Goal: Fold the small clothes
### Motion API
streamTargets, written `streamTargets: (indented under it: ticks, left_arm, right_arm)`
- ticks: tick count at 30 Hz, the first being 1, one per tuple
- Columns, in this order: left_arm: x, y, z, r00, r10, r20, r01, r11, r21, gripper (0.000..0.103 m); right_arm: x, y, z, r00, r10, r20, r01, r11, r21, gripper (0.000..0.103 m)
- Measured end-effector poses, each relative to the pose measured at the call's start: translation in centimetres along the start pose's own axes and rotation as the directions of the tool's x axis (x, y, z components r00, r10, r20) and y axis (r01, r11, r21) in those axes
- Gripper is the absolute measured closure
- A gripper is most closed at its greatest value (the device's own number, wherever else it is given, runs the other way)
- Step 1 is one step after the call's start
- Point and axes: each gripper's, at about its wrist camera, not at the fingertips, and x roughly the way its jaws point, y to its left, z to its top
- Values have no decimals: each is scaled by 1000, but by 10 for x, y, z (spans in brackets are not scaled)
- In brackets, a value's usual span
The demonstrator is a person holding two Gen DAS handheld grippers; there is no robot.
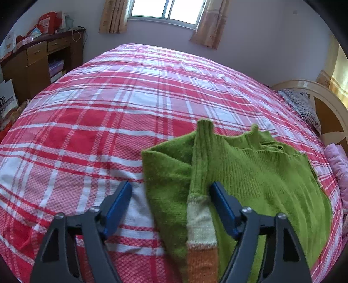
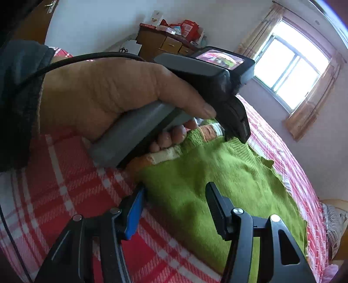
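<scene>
Sweater (image 1: 250, 174) lies under both spread claws, seemingly untouched.

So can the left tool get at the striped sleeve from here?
Probably yes: the left tool is open, the sleeve lies on top of the sweater between its fingers, and nothing covers it.

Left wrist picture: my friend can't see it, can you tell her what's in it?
A green knitted sweater lies on a bed with a red and white checked cover, one sleeve with cream and orange stripes folded across it. The left hand-held gripper is open above the sweater's edge, holding nothing. Behind are a window with curtains and a wooden desk.
</scene>
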Motion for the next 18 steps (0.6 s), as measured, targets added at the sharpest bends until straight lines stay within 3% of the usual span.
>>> streamTargets:
  ticks: [4,8,12,18]
  left_arm:
    - [0,3,-1,1000,-31,2,31,999,-14,38]
    - [0,2,-1,999,-46,3,46,999,-8,50]
    - [-1,3,-2,998,-65,7,65,998,-14,62]
    - [1,3,-2,998,-62,0,62,998,-14,65]
  right_arm:
    - [1,6,3,1000,-20,7,21,999,-25,46]
    - [4,11,5,1000,14,9,-13,998,-55,67]
    - [4,10,5,999,35,7,-35,999,-38,70]
    - [11,7,6,999,37,4,-36,998,-57,79]
